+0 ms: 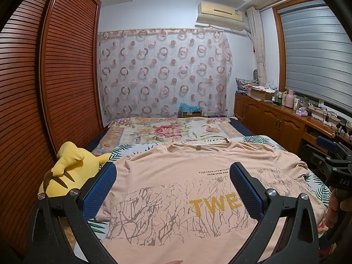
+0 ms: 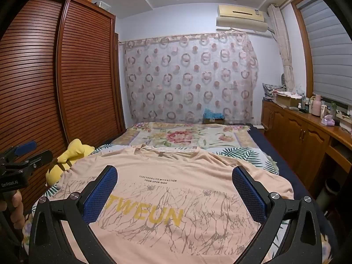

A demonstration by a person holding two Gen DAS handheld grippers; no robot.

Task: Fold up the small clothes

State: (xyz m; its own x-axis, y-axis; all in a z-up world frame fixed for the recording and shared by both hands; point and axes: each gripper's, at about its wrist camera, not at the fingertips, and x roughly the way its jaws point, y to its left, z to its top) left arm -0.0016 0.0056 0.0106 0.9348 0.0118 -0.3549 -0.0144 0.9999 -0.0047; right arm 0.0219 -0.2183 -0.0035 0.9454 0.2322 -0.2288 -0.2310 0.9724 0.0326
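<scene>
A peach T-shirt (image 1: 176, 189) (image 2: 176, 198) with yellow letters and a grey branch print lies spread flat, front up, on the bed, collar toward the far end. My left gripper (image 1: 173, 176) hovers open above its left half, blue pads wide apart, nothing between them. Over the shirt's right half my right gripper (image 2: 175, 178) is open too, holding nothing. Each gripper shows at the edge of the other's view: the right one (image 1: 330, 165) and the left one (image 2: 19, 162), each with a hand below it.
A yellow plush toy (image 1: 68, 171) (image 2: 66, 160) lies at the shirt's left sleeve, against the slatted wooden wardrobe (image 1: 44, 88). A floral blanket (image 1: 171, 129) covers the far bed. A wooden cabinet (image 2: 308, 136) with clutter runs along the right.
</scene>
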